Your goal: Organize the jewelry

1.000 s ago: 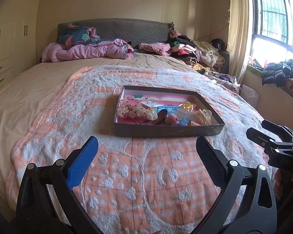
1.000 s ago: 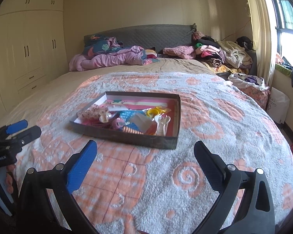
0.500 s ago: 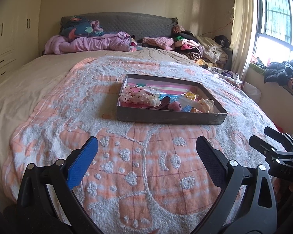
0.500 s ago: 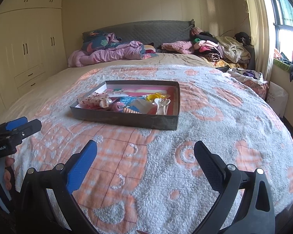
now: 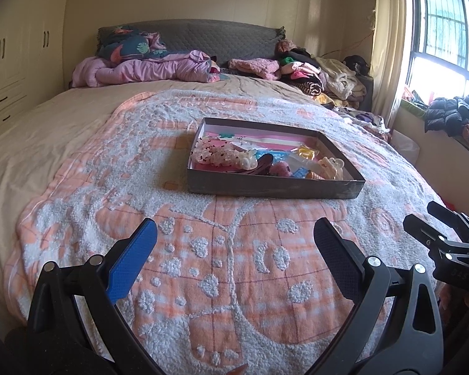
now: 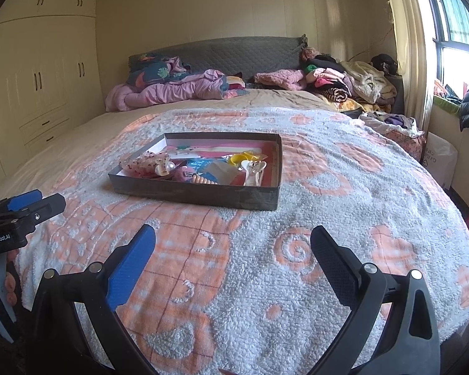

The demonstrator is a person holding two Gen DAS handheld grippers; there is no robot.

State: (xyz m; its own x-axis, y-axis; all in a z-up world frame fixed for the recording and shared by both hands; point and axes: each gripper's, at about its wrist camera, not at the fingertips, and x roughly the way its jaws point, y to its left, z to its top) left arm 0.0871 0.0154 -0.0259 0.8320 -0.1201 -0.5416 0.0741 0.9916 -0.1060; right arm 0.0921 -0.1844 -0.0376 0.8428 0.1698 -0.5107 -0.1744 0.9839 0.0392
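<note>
Both tongs hang over the near end of the bed, above an orange-and-white blanket (image 5: 178, 250), empty, nothing touching them.

Left tongs (image 5: 234, 237): fingers spread wide, blue pad on one finger (image 5: 131, 262), black pad on the other. Nothing between them.

Right tongs (image 6: 233, 240): also spread wide, same blue and black pads, nothing held. In the left wrist view the right tongs show at the right edge, tips apart. In the right wrist view the left tongs show at the left edge; a bit of the person's hand (image 6: 9, 278) is visible under them.

Dark shallow tray (image 5: 275, 187) sits flat on the blanket near the middle of the bed, ahead of both tongs and well apart from them. It holds a loose jumble of small accessories: a pale speckled scrunchie (image 5: 212, 156) at its left side, a cream hair claw clip (image 6: 253, 172) toward the right side, a yellow clip (image 6: 244, 157) just behind it, a pink piece (image 5: 281, 168) near the front wall, blue packaging in the middle, a pink striped card along the back. Items overlap; exact count cannot be told.

At the headboard end: a purple quilt (image 5: 147, 70) at the left, a pile of clothes (image 5: 315, 72) at the right. Wardrobe (image 6: 31, 87) along the left wall, window (image 5: 444, 31) at the right.
</note>
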